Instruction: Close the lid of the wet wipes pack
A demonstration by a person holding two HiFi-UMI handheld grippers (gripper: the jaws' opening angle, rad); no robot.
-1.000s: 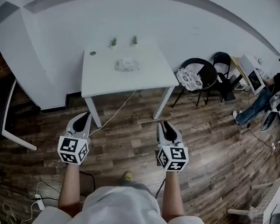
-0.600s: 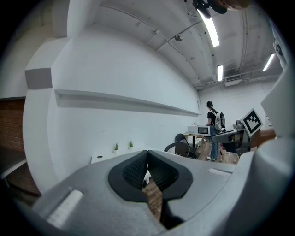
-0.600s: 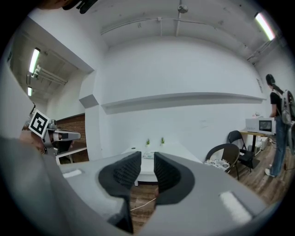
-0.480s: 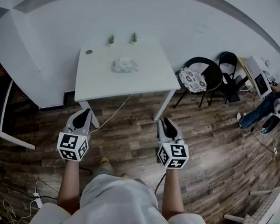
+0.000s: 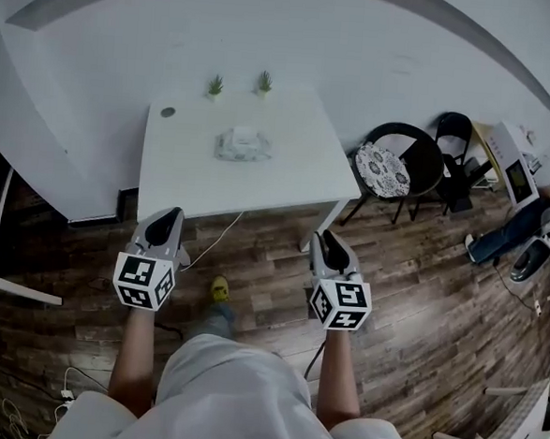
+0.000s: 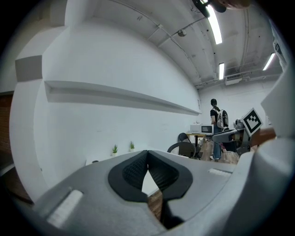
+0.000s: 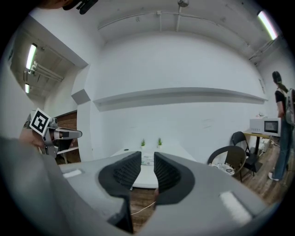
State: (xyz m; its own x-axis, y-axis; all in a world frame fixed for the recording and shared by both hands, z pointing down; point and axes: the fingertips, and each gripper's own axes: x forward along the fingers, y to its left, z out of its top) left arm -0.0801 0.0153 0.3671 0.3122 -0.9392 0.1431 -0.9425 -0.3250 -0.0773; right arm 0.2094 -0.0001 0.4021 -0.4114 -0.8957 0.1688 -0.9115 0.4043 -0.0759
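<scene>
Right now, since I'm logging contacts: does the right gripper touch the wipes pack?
Apart. Head view: right gripper over the floor, short of the table; wipes pack lies mid-table.

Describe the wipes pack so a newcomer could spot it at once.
Find the white table by the wall. The wipes pack lies near its middle, in front of two small plants. It is the only flat, pale, crinkled packet there.

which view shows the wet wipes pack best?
Head view: the whole wet wipes pack lies on the white table, seen from above. Right gripper view shows a sliver between its jaws; left gripper view shows none.
</scene>
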